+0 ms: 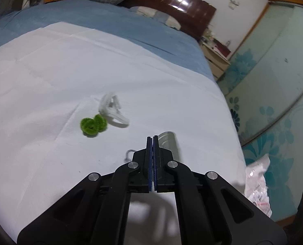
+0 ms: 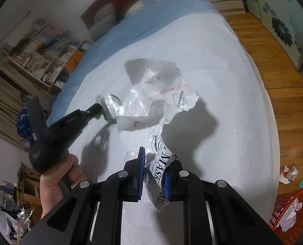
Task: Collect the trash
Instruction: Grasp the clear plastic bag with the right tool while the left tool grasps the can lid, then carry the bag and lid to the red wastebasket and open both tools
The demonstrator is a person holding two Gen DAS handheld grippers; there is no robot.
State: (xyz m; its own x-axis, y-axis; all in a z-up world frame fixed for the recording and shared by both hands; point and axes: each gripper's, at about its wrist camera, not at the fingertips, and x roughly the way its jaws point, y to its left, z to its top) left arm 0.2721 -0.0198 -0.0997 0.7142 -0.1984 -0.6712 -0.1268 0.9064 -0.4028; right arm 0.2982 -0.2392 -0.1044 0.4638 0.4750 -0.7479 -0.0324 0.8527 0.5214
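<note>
left wrist: left claw closed, empty, over white sheet; right claw grips plastic wrapper.

Left hand-held gripper hides much of the can; green item blurred.

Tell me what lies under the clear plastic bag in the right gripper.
The plastic bag hangs from the right gripper over the white sheet, casting a shadow there. Its far edge overlaps the metal can, hiding part of it. Nothing else shows beneath; its crumpled folds hide the rest.
</note>
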